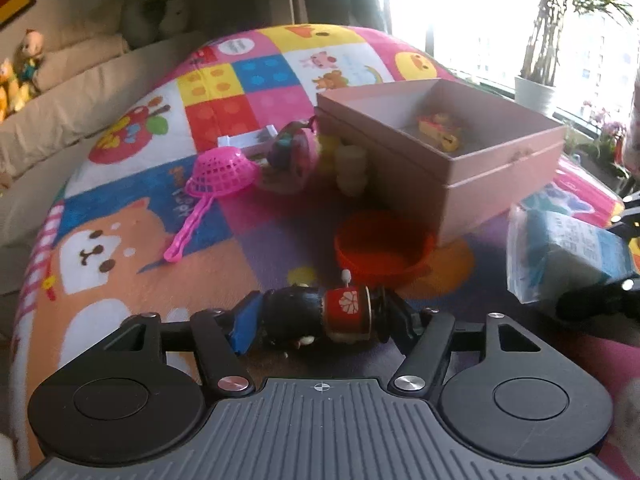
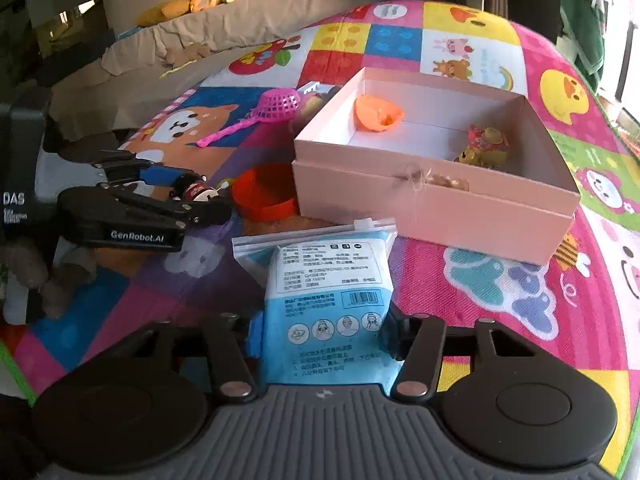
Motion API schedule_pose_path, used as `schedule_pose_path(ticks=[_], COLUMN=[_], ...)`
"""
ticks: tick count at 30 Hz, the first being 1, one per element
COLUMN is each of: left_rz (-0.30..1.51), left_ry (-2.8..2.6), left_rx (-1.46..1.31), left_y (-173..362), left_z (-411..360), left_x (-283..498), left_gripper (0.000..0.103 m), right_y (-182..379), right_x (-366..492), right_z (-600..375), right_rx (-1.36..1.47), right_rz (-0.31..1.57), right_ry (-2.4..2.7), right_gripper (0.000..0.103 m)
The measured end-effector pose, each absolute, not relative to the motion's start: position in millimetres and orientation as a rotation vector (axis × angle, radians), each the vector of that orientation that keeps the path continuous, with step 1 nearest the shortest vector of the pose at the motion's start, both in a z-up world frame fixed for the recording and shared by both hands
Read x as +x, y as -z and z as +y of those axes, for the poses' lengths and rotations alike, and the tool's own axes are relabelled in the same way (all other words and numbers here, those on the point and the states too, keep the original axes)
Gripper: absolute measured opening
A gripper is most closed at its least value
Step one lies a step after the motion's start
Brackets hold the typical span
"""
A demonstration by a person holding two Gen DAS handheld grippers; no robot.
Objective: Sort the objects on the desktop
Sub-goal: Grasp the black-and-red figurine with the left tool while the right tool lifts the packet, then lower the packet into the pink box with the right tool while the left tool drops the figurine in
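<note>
My left gripper (image 1: 316,320) is shut on a small black-and-red wind-up toy (image 1: 320,314), held sideways just above the mat; it also shows in the right wrist view (image 2: 196,192). My right gripper (image 2: 320,336) is shut on a blue-and-white zip bag of masks (image 2: 328,300), which also shows at the right edge of the left wrist view (image 1: 560,252). A pink cardboard box (image 2: 432,200) stands ahead, holding an orange piece (image 2: 378,114) and a small yellow-and-red toy (image 2: 486,146).
A red bowl (image 1: 382,246) sits on the mat before the box. A pink strainer (image 1: 216,184), a white piece (image 1: 248,140), a multicoloured toy (image 1: 290,154) and a pale yellow toy (image 1: 350,166) lie left of the box. A beige sofa (image 1: 60,92) lies beyond the colourful play mat (image 1: 140,280).
</note>
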State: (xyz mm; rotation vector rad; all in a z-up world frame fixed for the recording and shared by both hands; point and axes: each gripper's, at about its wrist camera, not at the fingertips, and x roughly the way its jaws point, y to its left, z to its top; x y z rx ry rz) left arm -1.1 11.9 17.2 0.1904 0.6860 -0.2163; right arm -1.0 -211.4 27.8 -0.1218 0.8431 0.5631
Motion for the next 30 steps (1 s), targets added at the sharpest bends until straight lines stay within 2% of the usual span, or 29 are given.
schedule_pose_path(ticks=[3, 7, 11, 16, 22, 23, 25, 30], left_rz=[0.59, 0.323, 0.203, 0.309, 0.478, 0.496, 0.512, 0.494], left_ry=[0.263, 0.268, 0.278, 0.364, 0.403, 0.417, 0.429, 0.374], left_rx=[0.196, 0.214, 0.235, 0.216, 0.18, 0.164, 0.135, 0.093], left_y=[-64, -150, -185, -160, -99, -92, -82, -83], left_z=[9, -2, -31, -74, -106, -105, -93, -60], left_x=[-16, -24, -4, 53, 118, 122, 124, 94], left_gripper=[0.07, 0.07, 0.07, 0.07, 0.071, 0.072, 0.089, 0.094], right_y=[-67, -155, -202, -200, -159, -152, -137, -108], right_x=[-8, -7, 4, 43, 97, 104, 118, 136], right_z=[-229, -263, -283, -294, -294, -291, -287, -275], right_rx=[-0.111, -0.055, -0.039, -0.003, 0.026, 0.022, 0.019, 0.018], right_rz=[0.761, 0.505, 0.324, 0.332, 0.465, 0.483, 0.524, 0.592], right_ry=[-0.568, -0.488, -0.37, -0.308, -0.285, -0.283, -0.285, -0.304], right_gripper=[0.053, 0.053, 0.053, 0.053, 0.053, 0.053, 0.053, 0.053])
